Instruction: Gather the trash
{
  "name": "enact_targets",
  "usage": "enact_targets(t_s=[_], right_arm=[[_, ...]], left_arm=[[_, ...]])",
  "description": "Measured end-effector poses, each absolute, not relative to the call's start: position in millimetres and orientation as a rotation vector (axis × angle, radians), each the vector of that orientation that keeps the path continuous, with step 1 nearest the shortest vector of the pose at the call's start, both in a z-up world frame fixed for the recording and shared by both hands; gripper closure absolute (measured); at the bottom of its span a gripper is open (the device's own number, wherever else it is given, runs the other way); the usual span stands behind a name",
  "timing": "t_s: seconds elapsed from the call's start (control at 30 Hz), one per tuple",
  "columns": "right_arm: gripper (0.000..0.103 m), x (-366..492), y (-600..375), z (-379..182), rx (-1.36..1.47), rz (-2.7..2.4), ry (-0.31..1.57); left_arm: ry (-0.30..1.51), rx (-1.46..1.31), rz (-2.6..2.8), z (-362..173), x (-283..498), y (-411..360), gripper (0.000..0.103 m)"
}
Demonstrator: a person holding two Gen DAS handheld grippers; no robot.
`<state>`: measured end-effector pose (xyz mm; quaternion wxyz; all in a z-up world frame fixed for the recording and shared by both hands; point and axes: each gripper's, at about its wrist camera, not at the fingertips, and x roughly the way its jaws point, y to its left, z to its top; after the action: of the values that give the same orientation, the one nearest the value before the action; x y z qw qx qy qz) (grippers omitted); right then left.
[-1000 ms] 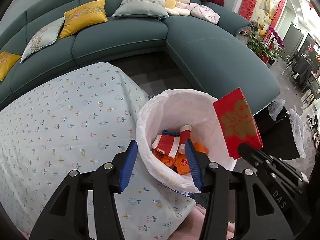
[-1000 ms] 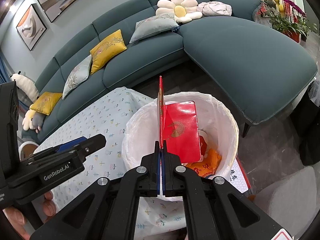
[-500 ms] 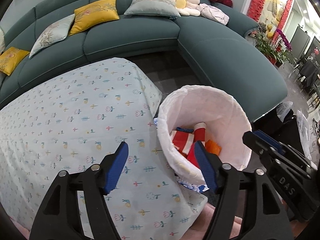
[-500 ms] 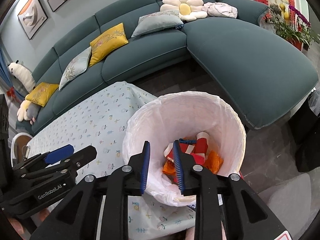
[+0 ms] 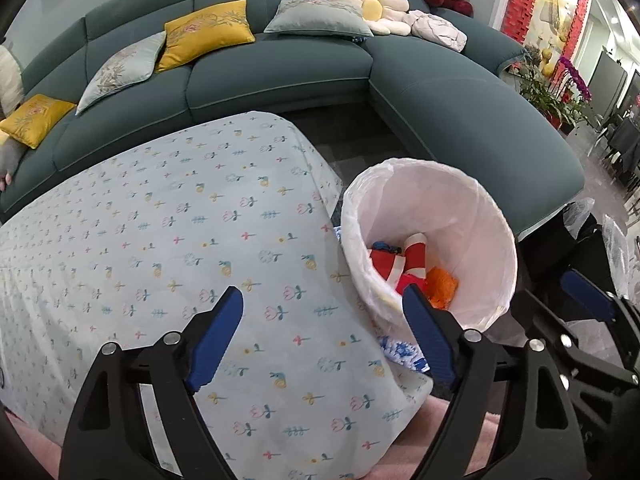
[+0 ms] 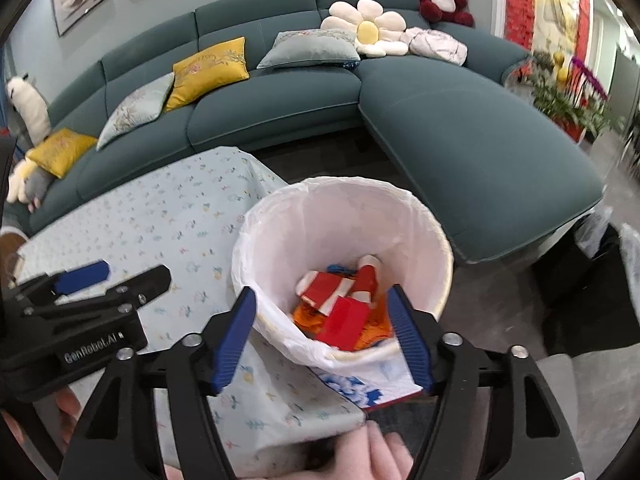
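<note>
Right hand-held gripper point(image 6: 322, 330): jaws wide, just been opening, nothing between them, above the white-lined trash bin point(image 6: 424, 216) off the tabletop's point(image 5: 160, 216) right corner. Bin holds one flat red envelope point(image 6: 346, 320) on orange wrappers point(image 6: 306, 316) and red-and-white packaging point(image 6: 326, 286). Left hand-held gripper point(image 5: 322, 338): also wide, just been opening, empty, over the tabletop's near right edge.

Trash point(image 6: 340, 312) lies in the bin point(image 6: 436, 240), beside the table point(image 5: 160, 220).

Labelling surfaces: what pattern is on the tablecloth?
Pale blue tablecloth with small scattered flowers and sprigs in pink, yellow and teal. Clearest in the left wrist view.
</note>
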<state>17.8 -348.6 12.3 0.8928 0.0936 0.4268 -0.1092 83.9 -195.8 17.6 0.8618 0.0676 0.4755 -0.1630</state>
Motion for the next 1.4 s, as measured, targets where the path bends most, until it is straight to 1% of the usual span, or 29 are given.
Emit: enact_targets(t_s=[0.07,0.1,0.13,0.23,0.27,0.3,0.33,0.43,0.67,1.4], right_arm=[[0.023,12,-347,11,0.199,-0.229,0.887],[0.020,9,-346,9,0.198,-0.235,0.888],[0.019,7,-344,8,0.189,-0.244,0.887],[0.018,3,-341,4,0.175,-0.262,0.892],[0.015,2,-341,4,0.181,-0.265,0.891],[0.012,0,-342,4,0.187,-0.266,0.889],[0.006,0,-344,4,0.191,-0.277,0.886],[0.007,-1,-349,8,0.218,-0.284,0.870],[0.007,1,-358,14,0.232,-0.286,0.862],[0.007,0,-367,11,0.226,-0.301,0.872]], left_arm=[[1.001,0.143,-0.336,16,80,-192,0.022],[1.001,0.142,-0.334,15,78,-191,0.021],[1.004,0.140,-0.333,15,76,-189,0.020],[1.005,0.143,-0.334,13,72,-186,0.020],[1.005,0.146,-0.335,13,71,-186,0.019],[1.006,0.148,-0.334,13,70,-187,0.019],[1.005,0.150,-0.330,13,70,-188,0.018],[0.995,0.143,-0.330,15,70,-189,0.016],[0.984,0.150,-0.338,16,73,-197,0.015],[0.987,0.155,-0.321,14,74,-208,0.015]])
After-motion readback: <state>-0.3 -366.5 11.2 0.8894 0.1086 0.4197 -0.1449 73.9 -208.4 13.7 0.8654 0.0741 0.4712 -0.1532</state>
